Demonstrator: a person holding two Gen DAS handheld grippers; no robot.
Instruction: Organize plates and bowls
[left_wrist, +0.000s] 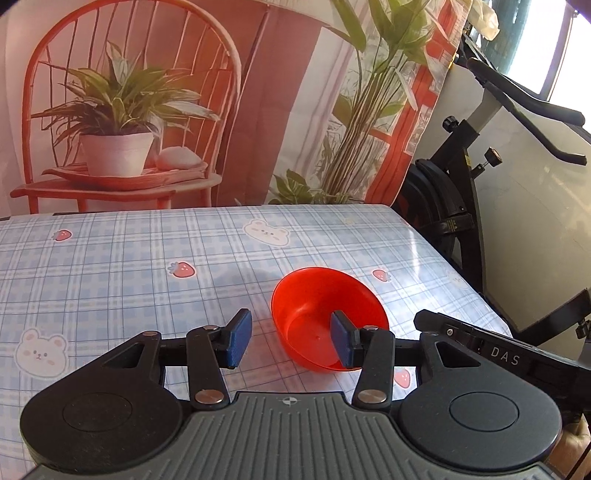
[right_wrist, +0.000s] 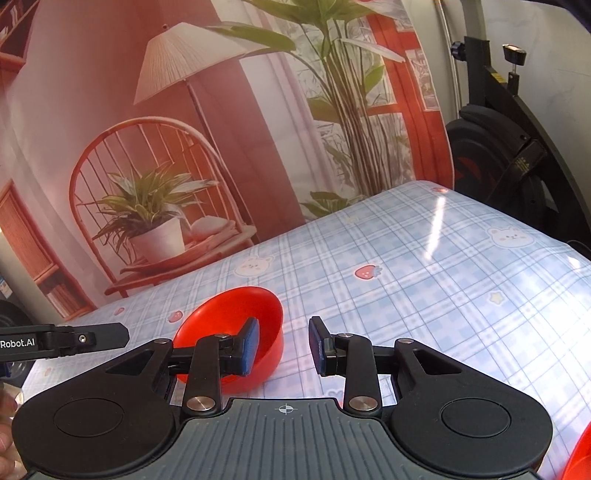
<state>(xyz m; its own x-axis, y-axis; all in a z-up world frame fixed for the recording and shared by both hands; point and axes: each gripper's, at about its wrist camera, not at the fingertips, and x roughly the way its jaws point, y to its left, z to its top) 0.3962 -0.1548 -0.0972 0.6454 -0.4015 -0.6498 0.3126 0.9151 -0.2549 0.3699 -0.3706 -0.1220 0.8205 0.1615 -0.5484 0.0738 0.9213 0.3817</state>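
1. Nearest in the left wrist view, the left gripper (left_wrist: 291, 338) has its jaws spread wide and grasps nothing. Its right blue pad (left_wrist: 341, 345) sits in front of the red bowl's hollow; whether it touches the plastic cannot be told.

2. Nearest in the right wrist view, the right gripper (right_wrist: 283, 349) is also spread open and empty. Its left blue pad (right_wrist: 248, 347) overlaps the bowl's near side, its other pad over bare cloth.

3. The red bowl (left_wrist: 328, 317) sits upright and empty on the checked tablecloth (left_wrist: 129, 266), between the two grippers and near the front of the table (the cloth is pale blue with bears and strawberries).

4. Judged step: the pickup of this bowl appears about to begin, with neither gripper yet holding it. The next move likely calls for one gripper to straddle the bowl's rim, one pad inside and one outside, then close firmly since thin plastic may slip.

5. A second red object (right_wrist: 578, 463) shows at the lower right corner of the right wrist view; possibly another dish, too cropped to tell.

6. Writing: "DAS" on the right gripper's body as the left wrist view sees it (left_wrist: 506, 356); "Robot.AI" on the left gripper's body in the right wrist view (right_wrist: 18, 343).

7. Farthest, a printed backdrop (left_wrist: 184, 92) shows a chair and potted plants, with an exercise bike (left_wrist: 480, 155) beside it.
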